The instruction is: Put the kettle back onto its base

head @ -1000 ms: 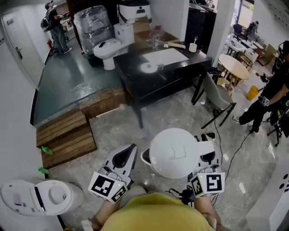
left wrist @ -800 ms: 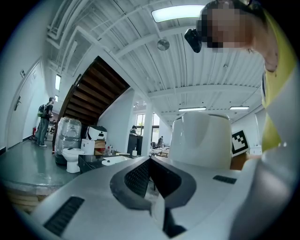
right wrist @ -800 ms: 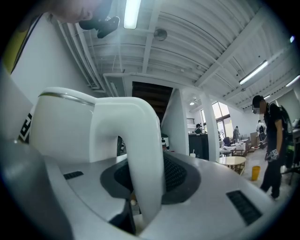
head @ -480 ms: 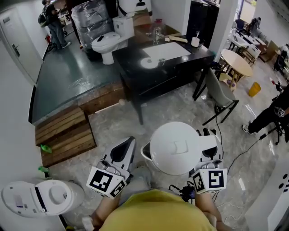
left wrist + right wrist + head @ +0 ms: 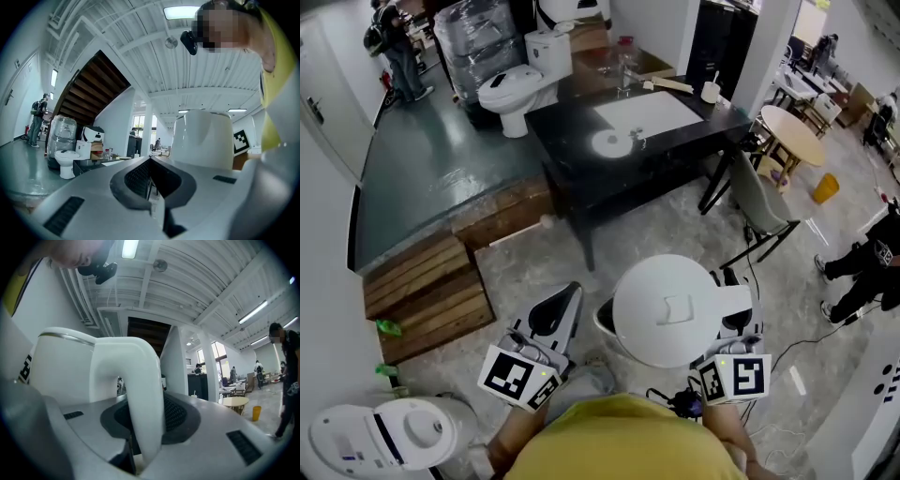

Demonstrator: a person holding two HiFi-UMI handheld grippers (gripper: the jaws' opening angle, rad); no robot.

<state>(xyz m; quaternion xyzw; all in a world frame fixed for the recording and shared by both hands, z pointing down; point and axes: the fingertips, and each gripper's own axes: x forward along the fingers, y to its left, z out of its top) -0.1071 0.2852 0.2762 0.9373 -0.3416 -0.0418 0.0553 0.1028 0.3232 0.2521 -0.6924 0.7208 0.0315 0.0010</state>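
Holding one white kettle [image 5: 670, 309] in the air close to the body, above grey stone floor [image 5: 534, 253]. Right gripper [image 5: 732, 317] clamped on the kettle's handle [image 5: 140, 394], jaws partway apart around the loop. Left gripper [image 5: 562, 311] just beside the kettle, apart from it, jaws together at the tips, nothing between. At lower left, one white toilet-like unit [image 5: 394, 436]; past it, wooden pallets [image 5: 422, 295]. Ahead across the floor, one black table [image 5: 581, 187] bearing a round white base [image 5: 607, 142], well apart from the kettle, plus a white sheet [image 5: 642, 112] and a cup [image 5: 710, 92]. One grey chair [image 5: 759, 206] at the table's right corner. Beyond, one white toilet [image 5: 520, 80] and one round wooden table [image 5: 792, 131].
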